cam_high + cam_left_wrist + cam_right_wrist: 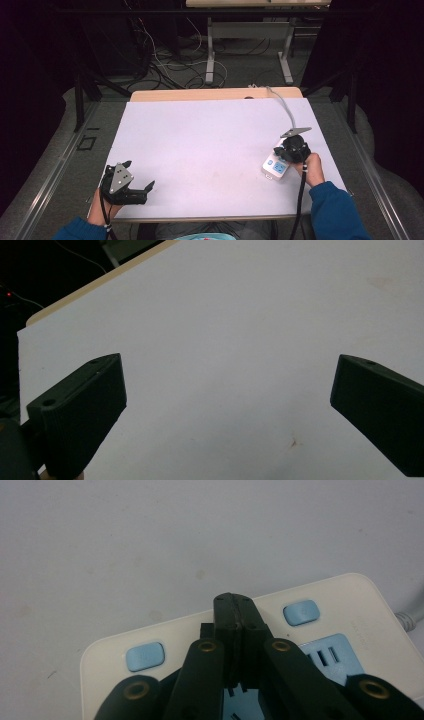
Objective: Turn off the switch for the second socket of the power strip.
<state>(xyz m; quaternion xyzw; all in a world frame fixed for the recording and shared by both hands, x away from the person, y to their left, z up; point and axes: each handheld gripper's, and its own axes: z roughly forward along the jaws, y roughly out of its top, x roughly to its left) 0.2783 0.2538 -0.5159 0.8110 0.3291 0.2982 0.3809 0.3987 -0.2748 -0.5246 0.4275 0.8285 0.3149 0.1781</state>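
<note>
A white power strip (276, 166) with blue sockets lies at the right side of the white table (210, 140). My right gripper (295, 148) stands over it, held by a hand in a blue sleeve. In the right gripper view its jaws are pressed together, and the right gripper (233, 600) points down at the power strip (350, 605) between two blue buttons (145, 656). I see nothing held between the jaws. My left gripper (139, 174) rests at the table's near left corner, open. The left gripper (227, 375) has bare white table between its jaws.
The strip's grey cable (286, 106) runs from it to the table's far edge. A wooden strip (200, 95) borders that far edge. Beyond it, loose cables (170, 70) lie on the floor by another table's legs (210, 55). Dark frame posts (79, 100) flank both sides.
</note>
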